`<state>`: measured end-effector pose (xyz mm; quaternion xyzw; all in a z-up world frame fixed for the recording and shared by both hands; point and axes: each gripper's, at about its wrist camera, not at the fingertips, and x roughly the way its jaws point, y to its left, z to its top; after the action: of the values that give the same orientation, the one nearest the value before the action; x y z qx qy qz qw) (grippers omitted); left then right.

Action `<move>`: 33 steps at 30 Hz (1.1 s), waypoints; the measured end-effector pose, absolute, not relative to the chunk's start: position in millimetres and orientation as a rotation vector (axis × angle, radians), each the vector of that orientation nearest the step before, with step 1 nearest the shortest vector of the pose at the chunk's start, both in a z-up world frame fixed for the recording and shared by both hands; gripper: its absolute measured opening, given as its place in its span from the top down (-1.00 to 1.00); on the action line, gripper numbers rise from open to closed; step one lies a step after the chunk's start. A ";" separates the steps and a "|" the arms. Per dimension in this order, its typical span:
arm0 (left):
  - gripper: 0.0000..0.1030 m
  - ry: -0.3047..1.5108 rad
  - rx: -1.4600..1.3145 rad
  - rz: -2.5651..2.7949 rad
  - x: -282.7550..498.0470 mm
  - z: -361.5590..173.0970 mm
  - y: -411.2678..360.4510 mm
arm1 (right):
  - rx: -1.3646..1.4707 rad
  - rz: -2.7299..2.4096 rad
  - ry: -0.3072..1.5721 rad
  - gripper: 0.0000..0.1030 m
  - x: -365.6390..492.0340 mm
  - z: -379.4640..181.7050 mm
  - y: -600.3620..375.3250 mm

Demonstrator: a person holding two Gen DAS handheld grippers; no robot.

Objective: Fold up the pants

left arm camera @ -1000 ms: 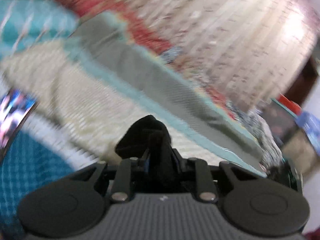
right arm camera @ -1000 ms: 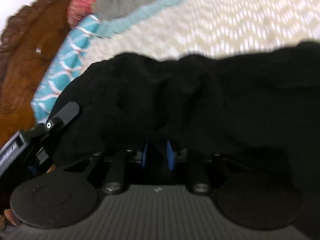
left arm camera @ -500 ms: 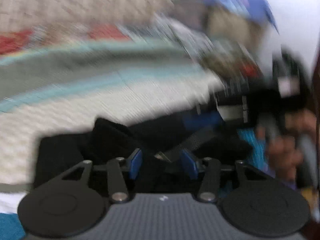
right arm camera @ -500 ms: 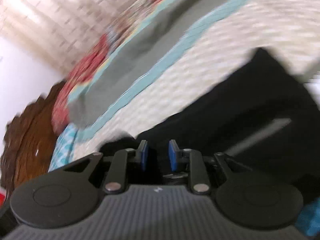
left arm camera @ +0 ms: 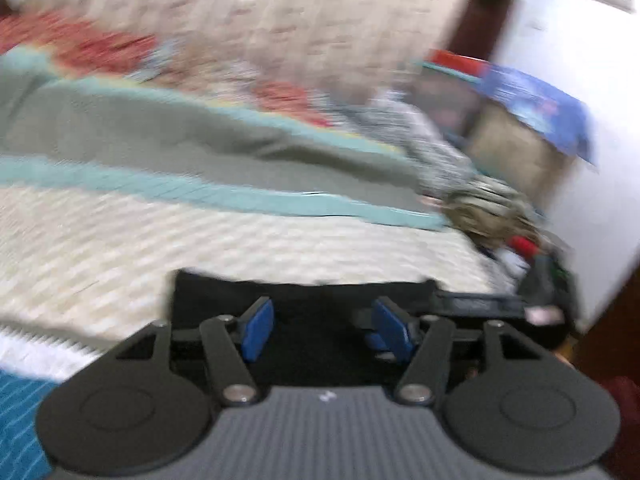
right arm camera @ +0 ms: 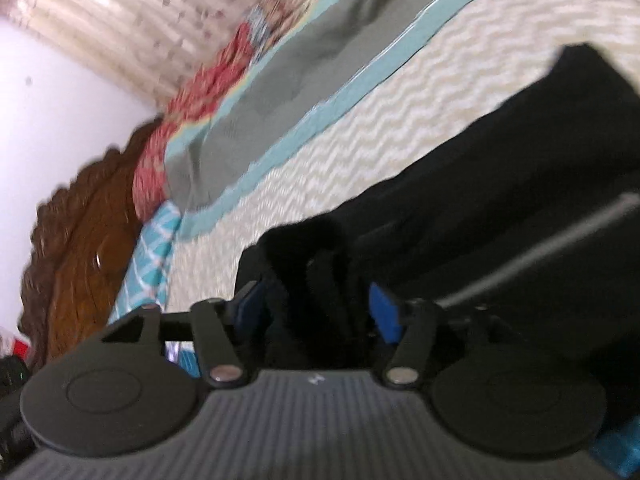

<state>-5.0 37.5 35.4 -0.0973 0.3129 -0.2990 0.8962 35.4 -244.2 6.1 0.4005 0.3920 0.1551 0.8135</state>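
Note:
The black pants (left arm camera: 304, 300) lie on a cream zigzag bedspread (left arm camera: 160, 240). In the left wrist view my left gripper (left arm camera: 324, 328) is open, its blue pads (left arm camera: 258, 326) spread wide just above the pants' near edge, holding nothing. In the right wrist view the pants (right arm camera: 500, 168) stretch to the right, with a grey stripe on them. My right gripper (right arm camera: 316, 316) is open, its blue pads (right arm camera: 384, 316) apart with a bunched fold of black cloth (right arm camera: 316, 256) standing between them.
A grey blanket with a teal border (left arm camera: 200, 148) lies beyond the bedspread, with red patterned pillows (right arm camera: 160, 160) and a carved wooden headboard (right arm camera: 80, 260). Clutter and a box (left arm camera: 520, 140) stand by the white wall at right. A curtain (left arm camera: 280, 12) hangs behind.
My left gripper, shut on black cloth a second ago, has opened and let go. My right gripper has opened wider too. Both views have swung across the bed.

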 end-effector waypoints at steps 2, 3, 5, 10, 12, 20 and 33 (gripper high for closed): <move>-0.05 0.683 -0.242 -0.576 5.9 25.0 46.9 | 0.804 0.363 0.850 -0.42 44.5 6.9 -229.4; -0.05 0.697 -0.248 -0.567 8.7 19.6 47.2 | 0.763 0.357 0.848 -0.17 44.8 7.7 -222.0; -0.04 0.741 -0.225 -0.550 16.4 8.1 39.7 | 0.688 0.353 0.861 0.65 43.4 8.4 -214.0; -0.04 0.726 -0.215 -0.601 12.7 10.0 24.9 | 0.651 0.277 0.744 0.70 16.5 34.3 -236.0; -0.04 0.713 -0.197 -0.634 15.3 12.8 12.0 | 0.661 0.216 0.741 0.70 10.6 28.3 -249.5; -0.14 0.915 0.047 -0.554 35.0 -46.7 -56.7 | 0.846 0.160 0.870 0.46 19.3 -31.4 -279.6; -0.04 0.775 -0.074 -0.710 35.9 17.0 -72.1 | 0.802 -0.175 0.587 -0.22 -102.9 -7.1 -406.5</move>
<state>35.9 -72.1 17.0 -0.0352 0.3699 -0.3386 0.8645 -102.9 -406.5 -7.1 0.3842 0.2811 -0.0841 0.8754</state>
